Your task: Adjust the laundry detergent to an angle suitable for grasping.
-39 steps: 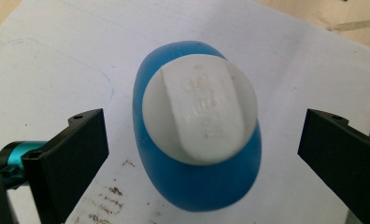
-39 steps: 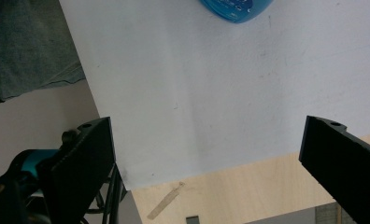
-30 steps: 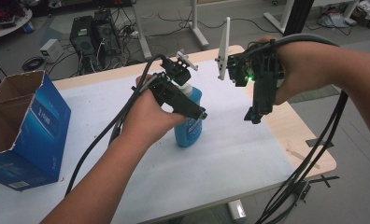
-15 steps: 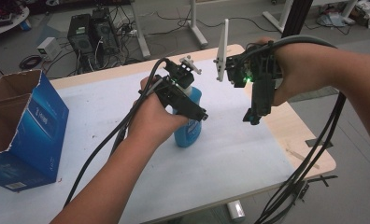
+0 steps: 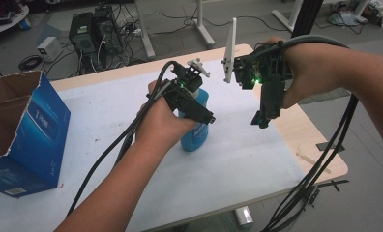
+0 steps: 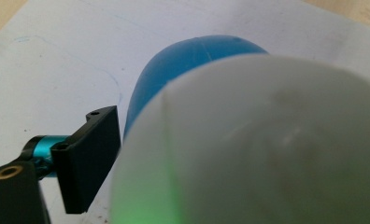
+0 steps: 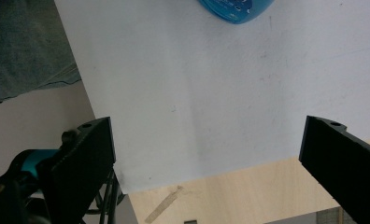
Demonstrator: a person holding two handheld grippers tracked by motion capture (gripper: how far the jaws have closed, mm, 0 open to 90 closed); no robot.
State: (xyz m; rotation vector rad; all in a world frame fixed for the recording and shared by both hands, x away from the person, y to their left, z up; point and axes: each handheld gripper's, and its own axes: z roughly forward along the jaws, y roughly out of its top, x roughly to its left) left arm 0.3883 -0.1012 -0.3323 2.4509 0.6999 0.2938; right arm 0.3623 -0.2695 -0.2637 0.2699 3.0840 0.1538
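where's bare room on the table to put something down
Free: the white sheet between the blue bottle and the near edge, and the stretch between bottle and box. Crowded: around the bottle, where the left gripper sits at its top.

Both forearms bare, no sleeves. Left tongs (image 5: 206, 116): black body, green light at top, small grey plate at 12 o'clock end, thick black cables trailing toward 7 o'clock. Right tongs (image 5: 259, 118): black housing, green light, tall white blade-like plate standing at 11 o'clock, black cable bundle looping off toward 5 o'clock. Jaws flat, black, rectangular, screw holes at tips; teal metal rod and brass fitting at base
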